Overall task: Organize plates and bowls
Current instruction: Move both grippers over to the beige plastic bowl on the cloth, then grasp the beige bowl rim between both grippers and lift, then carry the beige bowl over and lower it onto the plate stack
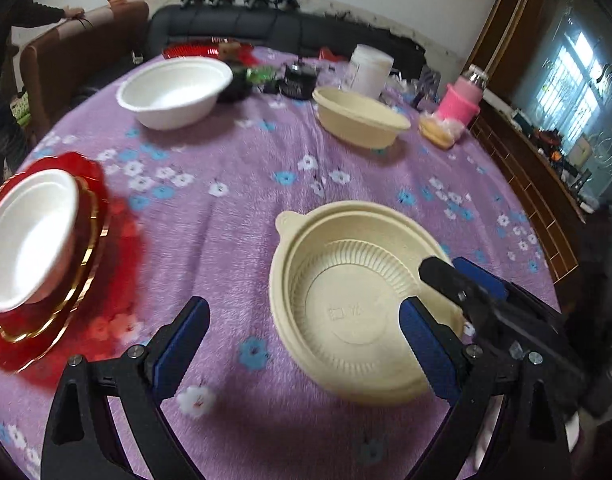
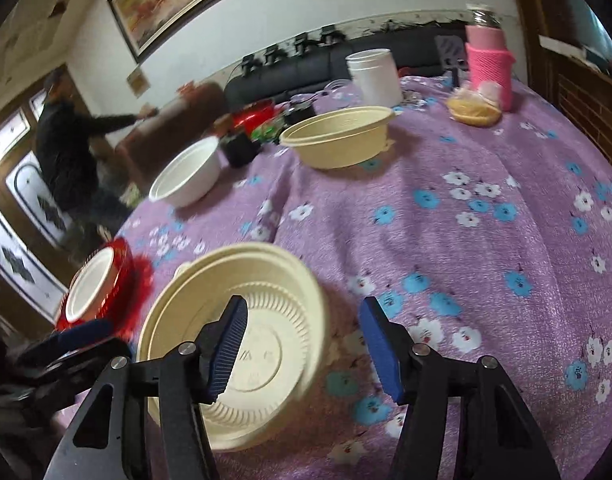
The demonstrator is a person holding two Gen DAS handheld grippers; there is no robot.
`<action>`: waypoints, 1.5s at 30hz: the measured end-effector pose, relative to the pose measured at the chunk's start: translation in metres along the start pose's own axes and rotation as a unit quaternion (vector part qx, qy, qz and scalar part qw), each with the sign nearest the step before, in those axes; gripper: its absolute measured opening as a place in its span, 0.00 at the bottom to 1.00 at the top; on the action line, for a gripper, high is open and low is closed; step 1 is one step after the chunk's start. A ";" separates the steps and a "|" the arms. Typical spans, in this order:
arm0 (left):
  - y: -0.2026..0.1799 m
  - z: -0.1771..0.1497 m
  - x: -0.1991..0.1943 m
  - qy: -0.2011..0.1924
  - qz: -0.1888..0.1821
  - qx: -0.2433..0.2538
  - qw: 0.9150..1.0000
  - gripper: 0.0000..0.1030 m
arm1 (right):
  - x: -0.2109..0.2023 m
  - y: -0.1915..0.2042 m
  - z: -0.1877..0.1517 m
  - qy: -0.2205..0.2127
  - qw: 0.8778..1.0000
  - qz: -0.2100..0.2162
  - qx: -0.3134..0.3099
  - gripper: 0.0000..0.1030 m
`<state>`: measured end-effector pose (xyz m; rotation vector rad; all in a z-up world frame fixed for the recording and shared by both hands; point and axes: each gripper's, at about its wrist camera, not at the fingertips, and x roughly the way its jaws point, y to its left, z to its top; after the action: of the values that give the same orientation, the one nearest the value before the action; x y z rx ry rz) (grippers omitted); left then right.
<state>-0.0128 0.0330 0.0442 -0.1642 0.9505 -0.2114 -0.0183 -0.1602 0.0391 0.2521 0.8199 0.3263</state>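
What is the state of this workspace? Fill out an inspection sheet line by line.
Surface: round table under a purple flowered cloth.
Job's things: near beige bowl upright; far beige bowl; white bowl; another white bowl nested in red plates at the left edge.
Clutter: white tub, pink bottle, snack bag, dark items and red packaging at the far side.
Grippers: left gripper open; right gripper open, one finger over the near beige bowl.
Cables: nothing seen.
Surroundings: black sofa, a person, framed picture, wooden cabinet.
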 end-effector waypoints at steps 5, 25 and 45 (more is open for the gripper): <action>-0.008 0.004 0.021 0.029 -0.005 0.019 0.999 0.62 | 0.012 -0.006 -0.003 0.027 1.000 -0.001 0.012 0.51; 0.004 -0.015 -0.016 -0.005 -0.023 0.010 1.000 0.44 | -0.003 0.007 -0.007 -0.010 1.000 0.022 0.011 0.15; 0.132 0.014 -0.130 -0.107 0.077 -0.025 0.991 0.44 | 0.025 0.194 0.042 0.010 0.993 0.085 -0.082 0.16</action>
<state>-0.0604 0.1943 0.1240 -0.1551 0.7503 -0.0263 -0.0073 0.0239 0.1164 0.1646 0.7874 0.5539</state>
